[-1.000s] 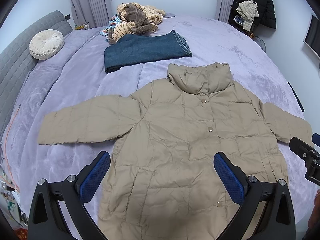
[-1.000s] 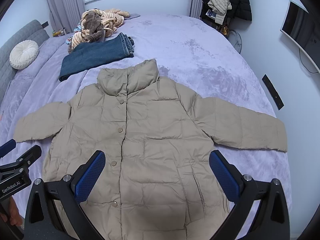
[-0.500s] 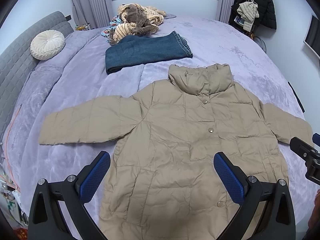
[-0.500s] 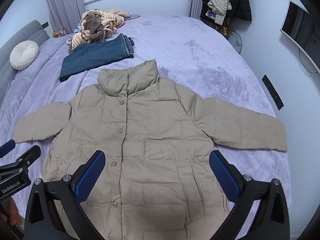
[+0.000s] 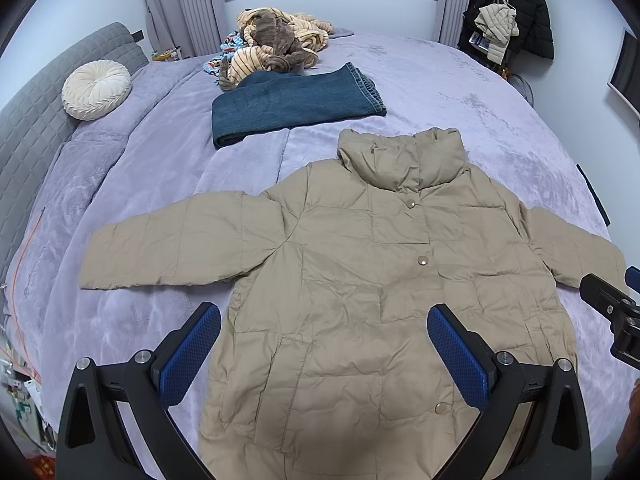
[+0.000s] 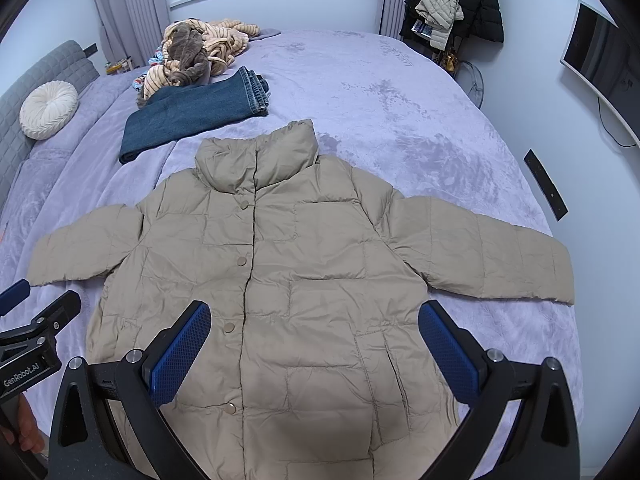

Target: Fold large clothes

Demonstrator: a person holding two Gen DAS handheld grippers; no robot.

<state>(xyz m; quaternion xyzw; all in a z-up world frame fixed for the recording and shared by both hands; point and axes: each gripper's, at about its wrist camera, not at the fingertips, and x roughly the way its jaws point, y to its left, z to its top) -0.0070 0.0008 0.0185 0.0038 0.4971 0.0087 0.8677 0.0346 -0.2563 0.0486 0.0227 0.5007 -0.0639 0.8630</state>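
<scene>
The padded jacket (image 5: pixel 360 288) is spread flat on the bed (image 5: pixel 460 92), unfolded, no fold begun, with both tongs, left (image 5: pixel 324 356) and right (image 6: pixel 316 352), held apart and empty above it.

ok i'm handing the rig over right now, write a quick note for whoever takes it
Left gripper: open, empty, above the jacket's lower front.
Right gripper: open, empty, above the same hem area.
Beige puffer jacket: flat on the purple bed, front up, snaps closed, both sleeves spread out sideways.
Folded jeans lie beyond the collar, with an unsorted clothes pile behind them.
Done: jacket laid out. Left: every fold; probably start with a sleeve across the chest.
</scene>
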